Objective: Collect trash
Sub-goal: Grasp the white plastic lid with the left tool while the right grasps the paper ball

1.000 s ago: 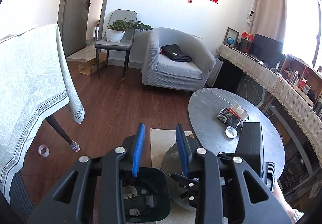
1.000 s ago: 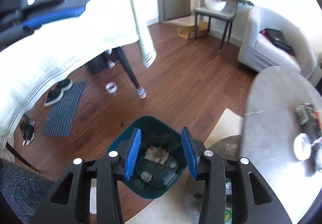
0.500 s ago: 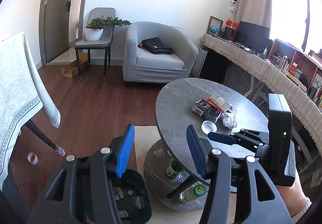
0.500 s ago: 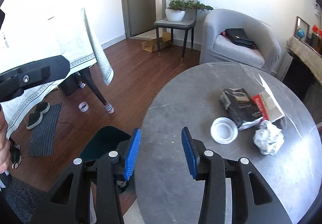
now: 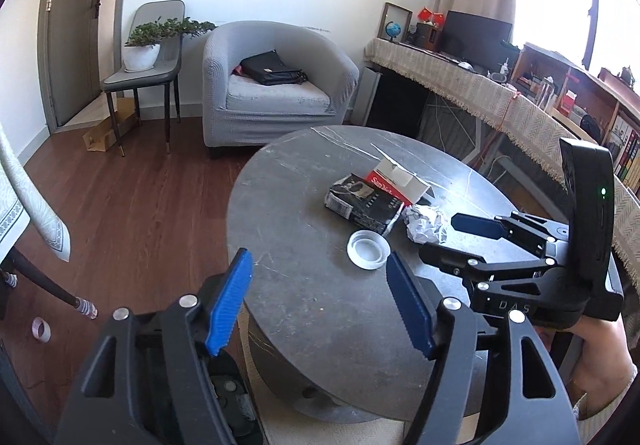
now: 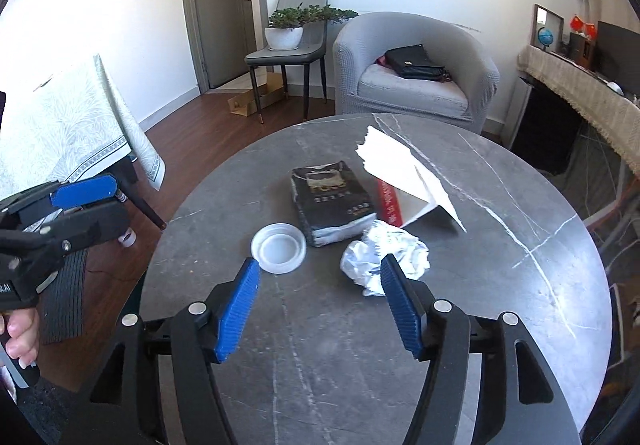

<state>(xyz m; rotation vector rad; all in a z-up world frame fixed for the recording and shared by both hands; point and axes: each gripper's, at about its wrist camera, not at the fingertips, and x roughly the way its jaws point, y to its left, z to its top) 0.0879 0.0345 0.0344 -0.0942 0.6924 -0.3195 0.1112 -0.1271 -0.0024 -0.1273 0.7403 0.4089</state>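
Observation:
On the round grey marble table (image 5: 304, 317) (image 6: 520, 285) lie a white plastic lid (image 5: 368, 249) (image 6: 279, 248), a crumpled paper ball (image 5: 426, 223) (image 6: 384, 257), a black packet (image 5: 364, 201) (image 6: 332, 205) and a torn red-and-white carton (image 5: 394, 179) (image 6: 404, 181). My left gripper (image 5: 318, 261) (image 6: 120, 203) hovers over the table's near-left edge, short of the lid, its jaws opening with nothing between them. My right gripper (image 6: 319, 263) (image 5: 438, 235) hangs just short of the lid and the paper ball, jaws also opening and empty. The dark trash bin (image 5: 232, 397) shows below the left gripper.
A grey armchair (image 5: 276, 85) with a black bag stands behind the table, beside a chair holding a potted plant (image 5: 144, 45). A cloth-covered table (image 6: 68, 129) is at the left, with a tape roll (image 5: 40, 328) on the wood floor. A long desk (image 5: 500, 93) runs along the right.
Both grippers swung from above the trash bin to over the round table, nearer the litter. Both pairs of jaws stand wider apart than before.

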